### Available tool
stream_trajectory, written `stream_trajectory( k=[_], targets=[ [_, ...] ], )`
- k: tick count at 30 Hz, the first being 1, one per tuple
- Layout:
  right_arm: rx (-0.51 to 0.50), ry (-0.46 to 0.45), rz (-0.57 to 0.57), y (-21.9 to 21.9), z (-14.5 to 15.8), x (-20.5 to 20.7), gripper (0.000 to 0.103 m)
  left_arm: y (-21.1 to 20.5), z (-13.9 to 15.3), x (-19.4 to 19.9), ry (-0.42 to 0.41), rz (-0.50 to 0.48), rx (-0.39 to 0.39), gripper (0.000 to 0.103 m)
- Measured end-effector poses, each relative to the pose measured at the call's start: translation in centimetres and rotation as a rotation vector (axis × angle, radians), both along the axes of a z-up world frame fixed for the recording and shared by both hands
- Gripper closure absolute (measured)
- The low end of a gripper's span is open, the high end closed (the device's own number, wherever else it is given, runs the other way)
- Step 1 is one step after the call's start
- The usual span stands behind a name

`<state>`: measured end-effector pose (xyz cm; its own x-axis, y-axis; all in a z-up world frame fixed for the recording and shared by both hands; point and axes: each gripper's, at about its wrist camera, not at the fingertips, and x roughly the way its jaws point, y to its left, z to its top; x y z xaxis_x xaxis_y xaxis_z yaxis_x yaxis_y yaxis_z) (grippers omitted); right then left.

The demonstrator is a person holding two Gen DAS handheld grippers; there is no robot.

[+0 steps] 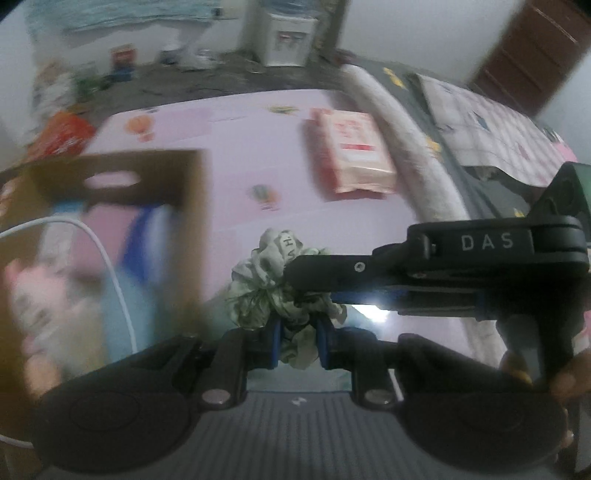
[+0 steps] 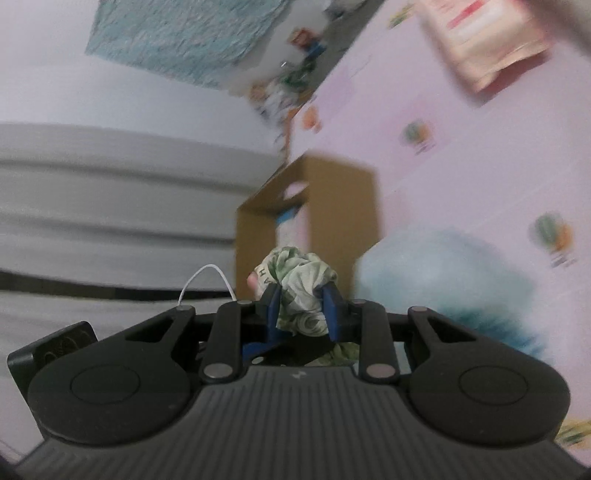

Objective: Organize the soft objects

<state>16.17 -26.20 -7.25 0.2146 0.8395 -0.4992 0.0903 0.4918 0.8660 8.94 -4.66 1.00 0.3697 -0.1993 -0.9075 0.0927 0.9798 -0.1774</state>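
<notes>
Both tongs clamped on one crumpled green cloth (image 1: 258, 284): left gripper (image 1: 298, 343) from below, right gripper (image 1: 295, 291) from the side, likely for passing over. Cardboard box (image 1: 110, 177) left of them, probably the goal; pink packet (image 1: 354, 151) far ahead.

White walls (image 1: 424, 29) surround a grey floor (image 1: 207, 79). A brown door (image 1: 532, 55) stands at right, a white dispenser (image 1: 288, 37) against the far wall. A pink sheet (image 1: 258, 147) covers the bed.
</notes>
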Motion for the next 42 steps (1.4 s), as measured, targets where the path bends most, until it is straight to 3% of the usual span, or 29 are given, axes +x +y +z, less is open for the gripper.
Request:
stream_trajectory(
  k=[5, 11, 18, 21, 28, 34, 36, 42],
  targets=[
    [0.016, -0.005, 0.093, 8.2, 0.8, -2.2, 0.079, 7.0, -0.2, -3.4, 0.015, 0.090, 0.038, 0.083],
    [-0.006, 0.031, 0.185, 16.3, -0.7, -3.9, 0.079, 13.2, -2.0, -5.7, 0.058, 0.166, 0.045, 0.083],
    [-0.096, 0.014, 0.256, 21.3, -1.4, -5.5, 0.079, 16.3, -4.6, -6.7, 0.044, 0.159, 0.066, 0.083],
    [-0.156, -0.013, 0.274, 22.9, -1.7, -5.2, 0.079, 16.8, -5.4, -6.4, 0.037, 0.149, 0.035, 0.083],
    [-0.323, -0.112, 0.298, 23.1, -0.8, -5.0, 0.076, 16.3, -6.7, -5.9, 0.006, 0.110, -0.042, 0.083],
    [-0.455, -0.156, 0.276, 21.4, -0.4, -5.3, 0.076, 14.5, -9.9, -5.3, 0.022, 0.035, -0.112, 0.080],
    [-0.475, -0.162, 0.265, 20.7, -0.2, -5.4, 0.075, 14.0, -10.9, -5.1, 0.042, 0.008, -0.115, 0.069],
    [-0.459, -0.174, 0.215, 19.4, 0.3, -5.8, 0.068, 13.4, -11.4, -5.5, 0.059, -0.009, -0.098, 0.060]
  ],
)
